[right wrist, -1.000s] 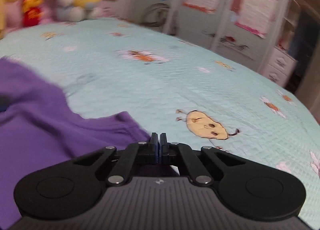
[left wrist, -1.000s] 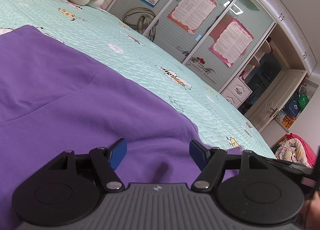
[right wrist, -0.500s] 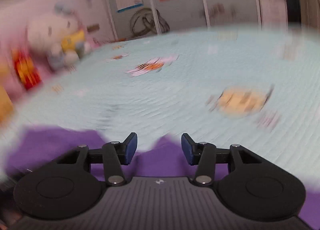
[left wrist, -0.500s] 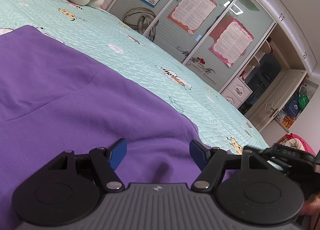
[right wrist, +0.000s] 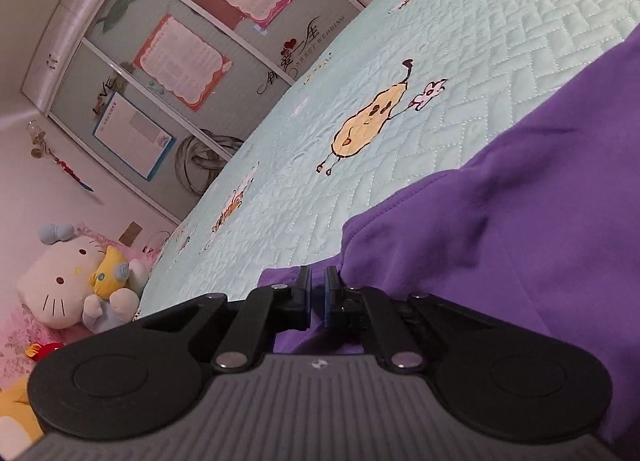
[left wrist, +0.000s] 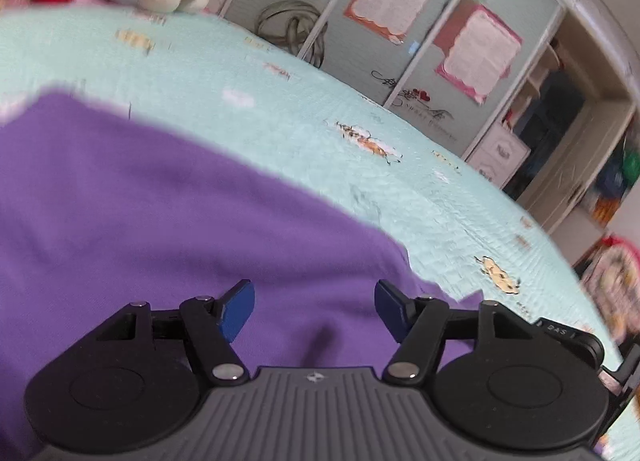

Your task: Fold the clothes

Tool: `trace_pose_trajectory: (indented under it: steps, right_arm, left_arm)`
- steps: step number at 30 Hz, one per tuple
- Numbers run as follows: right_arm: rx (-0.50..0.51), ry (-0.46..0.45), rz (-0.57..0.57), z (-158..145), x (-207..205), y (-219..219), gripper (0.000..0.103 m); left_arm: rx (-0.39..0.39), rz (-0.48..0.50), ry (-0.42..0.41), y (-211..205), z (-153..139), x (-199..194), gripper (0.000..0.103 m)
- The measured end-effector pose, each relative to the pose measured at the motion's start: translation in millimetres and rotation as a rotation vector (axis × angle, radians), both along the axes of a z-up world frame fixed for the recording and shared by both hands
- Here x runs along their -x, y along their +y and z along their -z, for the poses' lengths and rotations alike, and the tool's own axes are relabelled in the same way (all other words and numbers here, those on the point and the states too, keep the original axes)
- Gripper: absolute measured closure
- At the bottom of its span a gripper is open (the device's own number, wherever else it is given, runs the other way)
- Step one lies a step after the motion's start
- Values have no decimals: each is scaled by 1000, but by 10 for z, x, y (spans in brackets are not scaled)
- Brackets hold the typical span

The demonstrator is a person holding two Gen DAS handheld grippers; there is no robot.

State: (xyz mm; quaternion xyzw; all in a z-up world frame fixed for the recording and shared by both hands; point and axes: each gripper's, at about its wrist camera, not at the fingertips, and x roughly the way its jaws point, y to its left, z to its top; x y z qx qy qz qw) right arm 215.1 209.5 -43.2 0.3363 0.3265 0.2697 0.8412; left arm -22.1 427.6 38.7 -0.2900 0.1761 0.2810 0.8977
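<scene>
Setting: a bed covered by a pale green quilt point(left wrist: 280, 109) printed with small cartoon figures; a purple garment point(left wrist: 140, 213) is spread over it

Purple garment: it fills the lower left of the left wrist view, lying mostly flat on the quilt, its far edge running diagonally across the bed; in the right wrist view point(right wrist: 520, 221) it fills the right side, with one fold raised in a soft ridge close to the fingers

Left gripper point(left wrist: 315, 311): jaws wide apart, holding nothing; the two blue pads point(left wrist: 236, 309) hang just above the purple cloth, which lies beneath and between them; whether they touch the cloth cannot be told

Right gripper point(right wrist: 316, 297): jaws drawn almost together, with purple cloth pinched in the narrow gap; the gripped part is an edge of the garment near the place where it meets the quilt; the view is tilted strongly sideways

Quilt beside the right gripper: a yellow cartoon figure point(right wrist: 368, 121) sits on the bare quilt point(right wrist: 480, 41), apart from the garment's edge

Background: a wardrobe with sliding doors point(left wrist: 400, 41) stands past the bed, with pink and orange posters stuck on it; a white plush cat point(right wrist: 64, 281) sits at the head of the bed holding a smaller yellow toy; the left wrist view is blurred at its edges
</scene>
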Motion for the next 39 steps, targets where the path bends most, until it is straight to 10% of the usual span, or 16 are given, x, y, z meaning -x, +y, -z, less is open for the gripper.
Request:
trace_pose_trajectory:
  steps: [6, 14, 20, 23, 26, 30, 34, 39]
  right_arm:
    - [-32, 0, -18, 0, 36, -116, 91]
    - [-36, 4, -46, -2, 15, -104, 90]
    - [-32, 3, -51, -15, 4, -119, 90]
    - [-30, 3, -53, -28, -8, -108, 90]
    - [-27, 1, -57, -51, -26, -86, 89]
    - [-10, -3, -59, -65, -25, -64, 89]
    - [14, -8, -61, -79, -19, -36, 90]
    - [31, -12, -61, -97, -22, -13, 90]
  left_arm:
    - [-230, 99, 105, 503, -503, -379, 34]
    - [-183, 511, 268, 696, -322, -1249, 33]
    - [-162, 645, 350, 619, -58, -1457, 34]
    - [-135, 695, 383, 643, 14, -1520, 45]
    - [-225, 734, 381, 521, -39, -1455, 91]
    - [-382, 623, 231, 471, -262, -1252, 87]
    - [-457, 626, 345, 375, 20, -1483, 85]
    - [-490, 536, 319, 465, 19, -1430, 45]
